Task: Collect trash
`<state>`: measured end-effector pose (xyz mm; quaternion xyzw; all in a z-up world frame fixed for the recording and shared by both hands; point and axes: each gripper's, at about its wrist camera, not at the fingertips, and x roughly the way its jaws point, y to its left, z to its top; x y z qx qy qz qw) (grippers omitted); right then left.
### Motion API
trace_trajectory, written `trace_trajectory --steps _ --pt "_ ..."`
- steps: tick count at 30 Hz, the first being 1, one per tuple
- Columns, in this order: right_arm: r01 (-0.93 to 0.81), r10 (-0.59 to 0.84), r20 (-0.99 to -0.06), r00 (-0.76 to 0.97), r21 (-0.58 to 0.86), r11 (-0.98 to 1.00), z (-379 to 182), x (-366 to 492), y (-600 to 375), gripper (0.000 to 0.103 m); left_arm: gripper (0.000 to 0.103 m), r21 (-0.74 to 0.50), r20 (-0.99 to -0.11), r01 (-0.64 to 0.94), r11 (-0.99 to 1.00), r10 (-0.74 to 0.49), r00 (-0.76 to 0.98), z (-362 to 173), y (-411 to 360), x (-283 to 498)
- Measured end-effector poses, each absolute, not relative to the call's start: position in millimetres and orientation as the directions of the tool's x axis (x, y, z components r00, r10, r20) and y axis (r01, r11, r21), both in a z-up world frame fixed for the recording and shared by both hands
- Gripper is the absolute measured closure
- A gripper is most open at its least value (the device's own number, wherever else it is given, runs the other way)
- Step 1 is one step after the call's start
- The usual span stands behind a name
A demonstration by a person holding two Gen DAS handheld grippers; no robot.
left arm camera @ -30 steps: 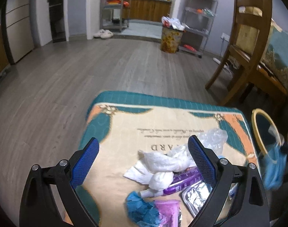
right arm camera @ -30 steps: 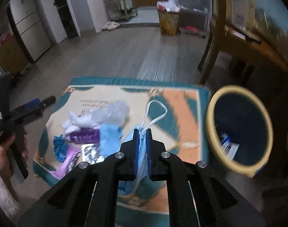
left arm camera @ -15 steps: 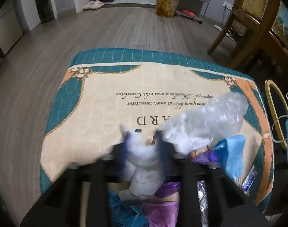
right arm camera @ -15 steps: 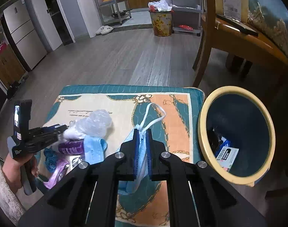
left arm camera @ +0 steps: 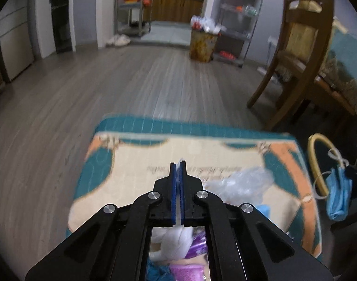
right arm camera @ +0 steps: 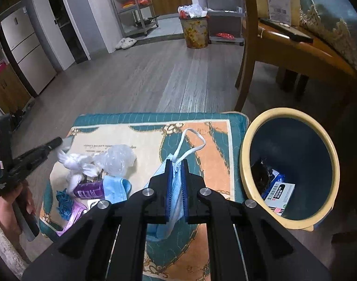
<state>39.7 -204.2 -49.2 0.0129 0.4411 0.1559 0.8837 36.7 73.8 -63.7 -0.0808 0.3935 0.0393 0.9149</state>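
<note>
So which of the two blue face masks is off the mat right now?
The face mask clamped in the right gripper, hanging with its white ear loop up. The other mask lies on the mat by the purple bottle.

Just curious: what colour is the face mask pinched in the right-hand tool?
Light blue face mask with white ear loops; clearest in the right wrist view.

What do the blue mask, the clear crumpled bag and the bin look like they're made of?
Mask: soft matte nonwoven fabric, probably; pleated, limp, with a white elastic loop.
Bag: thin glossy plastic film; see-through and crinkled.
Bin: likely hard plastic; smooth cream rim, dark blue inside.
</note>
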Motion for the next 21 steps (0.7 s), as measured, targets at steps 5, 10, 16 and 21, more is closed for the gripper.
trace_trajectory --steps 5,10,16,21 --pt "-0.255 0.288 -0.749 0.596 0.164 0.953 -35.7 40.1 -213.7 0.096 0.100 -0.106 -0.620 -0.073 0.992 -0.009 0.784 -13.5 63.8 29.7" --pt "-0.233 0.290 -0.719 0.632 0.181 0.956 -17.6 41.6 -228.7 0.096 0.100 -0.087 -0.525 -0.010 0.996 -0.037 0.851 26.2 50.4 19.7" --pt "-0.196 0.271 -0.665 0.696 0.187 0.963 8.8 44.5 -258.6 0.096 0.100 -0.044 -0.491 0.066 0.997 -0.079 0.868 47.1 19.4 18.9" --pt "-0.162 0.241 -0.640 0.730 0.181 0.970 21.8 50.1 -287.9 0.096 0.099 -0.024 -0.500 0.139 0.990 -0.132 0.856 47.9 -15.5 23.6"
